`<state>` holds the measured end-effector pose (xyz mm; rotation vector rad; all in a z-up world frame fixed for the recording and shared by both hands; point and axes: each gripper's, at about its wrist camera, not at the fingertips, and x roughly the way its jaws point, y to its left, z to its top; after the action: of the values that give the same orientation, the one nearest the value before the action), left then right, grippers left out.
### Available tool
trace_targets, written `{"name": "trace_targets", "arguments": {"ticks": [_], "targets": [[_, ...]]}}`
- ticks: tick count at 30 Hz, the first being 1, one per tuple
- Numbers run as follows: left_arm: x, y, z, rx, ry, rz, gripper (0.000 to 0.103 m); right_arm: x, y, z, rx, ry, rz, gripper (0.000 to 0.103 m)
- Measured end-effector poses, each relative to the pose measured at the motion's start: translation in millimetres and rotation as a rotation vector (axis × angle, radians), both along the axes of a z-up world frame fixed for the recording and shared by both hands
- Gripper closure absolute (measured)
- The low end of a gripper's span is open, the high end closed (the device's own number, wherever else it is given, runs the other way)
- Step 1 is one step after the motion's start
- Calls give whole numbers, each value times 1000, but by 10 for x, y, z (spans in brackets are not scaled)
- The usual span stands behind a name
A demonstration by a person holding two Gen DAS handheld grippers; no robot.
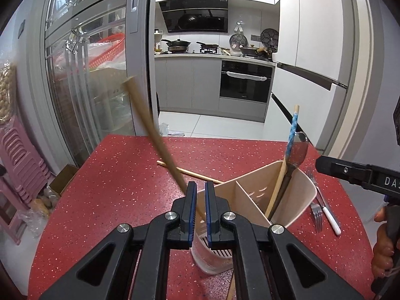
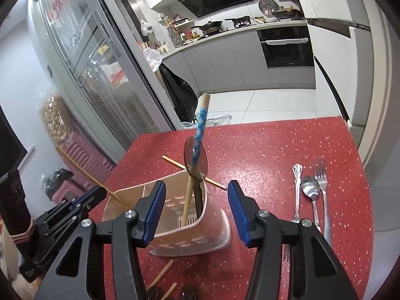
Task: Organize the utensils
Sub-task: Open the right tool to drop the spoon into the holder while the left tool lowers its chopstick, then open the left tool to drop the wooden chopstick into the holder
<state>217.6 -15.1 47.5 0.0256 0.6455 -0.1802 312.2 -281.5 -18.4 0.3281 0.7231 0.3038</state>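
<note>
On red table (image 2: 275,145): beige divided holder (image 2: 212,215), blue-topped chopstick (image 2: 202,120) and spoon (image 2: 195,157) standing inside. Loose chopstick (image 2: 175,162) at 12 o'clock behind; forks and spoons (image 2: 310,190) at 3. Left gripper (image 1: 198,187) clamped on blurred chopstick (image 1: 150,125). Right gripper (image 2: 197,187) half spread, empty, straddling holder.

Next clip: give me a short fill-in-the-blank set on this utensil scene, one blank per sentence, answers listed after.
1. The left gripper is shut on a plain wooden ____.
2. The spoon standing in the beige divided plastic utensil holder shares its compartment with a chopstick banded in ____.
3. The right gripper has jaws that are ____, with nothing clamped.
4. The tabletop is speckled ____.

Missing words: chopstick; blue; open; red
</note>
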Motion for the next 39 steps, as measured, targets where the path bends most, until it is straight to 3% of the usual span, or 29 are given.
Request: {"name": "trace_targets", "arguments": {"ticks": [8, 31, 37, 38, 39], "targets": [[-53, 17, -24, -24, 31, -26, 74, -229, -99, -47, 16, 26, -4, 47], [-445, 209, 280, -103, -59, -96, 73, -618, -148, 2, 54, 24, 1, 47], [-761, 171, 396, -120, -92, -113, 73, -766, -122, 34, 24, 18, 21, 37], [-826, 177, 401, -124, -93, -108, 50, -800, -120, 22, 20, 24, 27, 34], [-883, 185, 400, -127, -88, -99, 0, -818, -119, 11, 19, 30, 33, 27]]}}
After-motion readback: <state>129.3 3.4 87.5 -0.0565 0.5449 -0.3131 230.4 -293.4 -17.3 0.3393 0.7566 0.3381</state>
